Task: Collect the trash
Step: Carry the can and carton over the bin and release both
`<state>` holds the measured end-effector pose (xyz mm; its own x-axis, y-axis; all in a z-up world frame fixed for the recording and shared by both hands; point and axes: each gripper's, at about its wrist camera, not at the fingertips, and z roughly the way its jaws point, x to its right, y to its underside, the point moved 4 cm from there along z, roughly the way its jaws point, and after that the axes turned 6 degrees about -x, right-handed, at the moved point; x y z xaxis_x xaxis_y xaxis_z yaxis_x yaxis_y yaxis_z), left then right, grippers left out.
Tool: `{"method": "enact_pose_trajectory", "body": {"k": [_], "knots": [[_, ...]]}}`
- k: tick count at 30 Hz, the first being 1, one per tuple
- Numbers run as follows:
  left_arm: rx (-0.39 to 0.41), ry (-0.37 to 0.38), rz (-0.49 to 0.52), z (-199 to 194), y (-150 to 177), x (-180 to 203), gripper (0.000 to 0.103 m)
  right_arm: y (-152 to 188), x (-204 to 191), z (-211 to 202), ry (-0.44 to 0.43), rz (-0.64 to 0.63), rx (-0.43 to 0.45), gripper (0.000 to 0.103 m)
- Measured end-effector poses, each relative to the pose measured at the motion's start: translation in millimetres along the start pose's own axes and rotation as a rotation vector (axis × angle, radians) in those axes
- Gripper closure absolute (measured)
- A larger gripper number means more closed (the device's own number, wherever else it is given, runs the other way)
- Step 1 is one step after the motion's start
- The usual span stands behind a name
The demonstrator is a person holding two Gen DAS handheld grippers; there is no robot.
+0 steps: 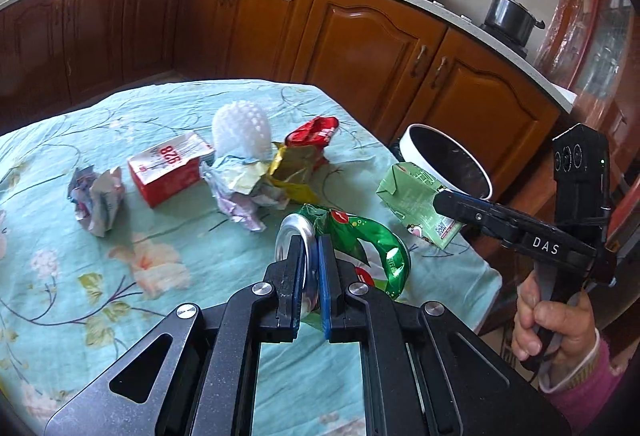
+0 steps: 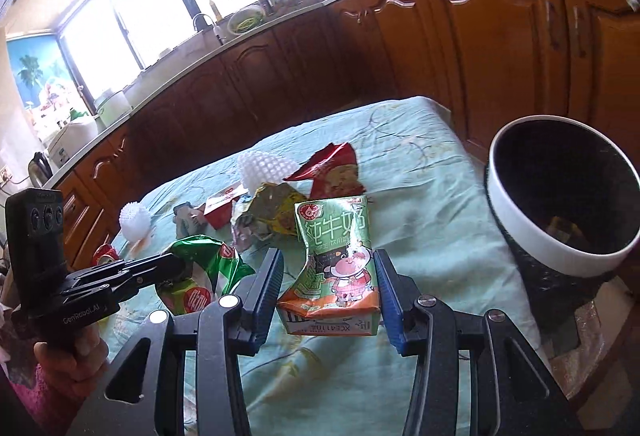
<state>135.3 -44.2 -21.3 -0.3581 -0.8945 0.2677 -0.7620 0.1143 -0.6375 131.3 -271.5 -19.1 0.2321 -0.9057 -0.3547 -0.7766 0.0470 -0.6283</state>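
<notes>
My left gripper (image 1: 309,256) is shut on a crushed green can (image 1: 360,240), gripping its silver end; the can also shows in the right wrist view (image 2: 200,272). My right gripper (image 2: 328,264) is open around a green milk carton (image 2: 334,268), its fingers (image 2: 268,288) apart from the carton's sides. In the left wrist view the carton (image 1: 416,200) is at the table's right edge. A white-rimmed black trash bin (image 2: 560,196) stands off the table's right edge, also seen in the left wrist view (image 1: 444,160).
On the floral tablecloth (image 1: 120,236) lie a red box (image 1: 168,168), crumpled paper (image 1: 98,196), a white foam net (image 1: 242,128), a red wrapper (image 1: 312,132) and a yellow wrapper (image 1: 288,168). Wooden cabinets (image 1: 360,36) stand behind.
</notes>
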Motion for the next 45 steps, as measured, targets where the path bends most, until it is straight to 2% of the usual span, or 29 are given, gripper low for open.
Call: {"method": "enact_pose_trajectory", "body": {"k": [16, 26, 32, 38, 45], "knots": [[-0.029, 0.091, 0.082, 45, -40, 75, 0.097, -6, 87, -54, 0.104, 0.134, 0.108, 0.057], [-0.046, 0.137, 0.130, 77, -71, 120, 0.097, -18, 143, -74, 0.172, 0.200, 0.150, 0.057], [-0.047, 0.143, 0.144, 96, -94, 140, 0.097, -27, 169, -71, 0.203, 0.219, 0.146, 0.057], [-0.032, 0.105, 0.194, 115, -115, 164, 0.097, -36, 191, -65, 0.220, 0.240, 0.138, 0.057], [-0.062, 0.080, 0.232, 146, -129, 183, 0.097, -38, 207, -57, 0.232, 0.257, 0.114, 0.057]]}}
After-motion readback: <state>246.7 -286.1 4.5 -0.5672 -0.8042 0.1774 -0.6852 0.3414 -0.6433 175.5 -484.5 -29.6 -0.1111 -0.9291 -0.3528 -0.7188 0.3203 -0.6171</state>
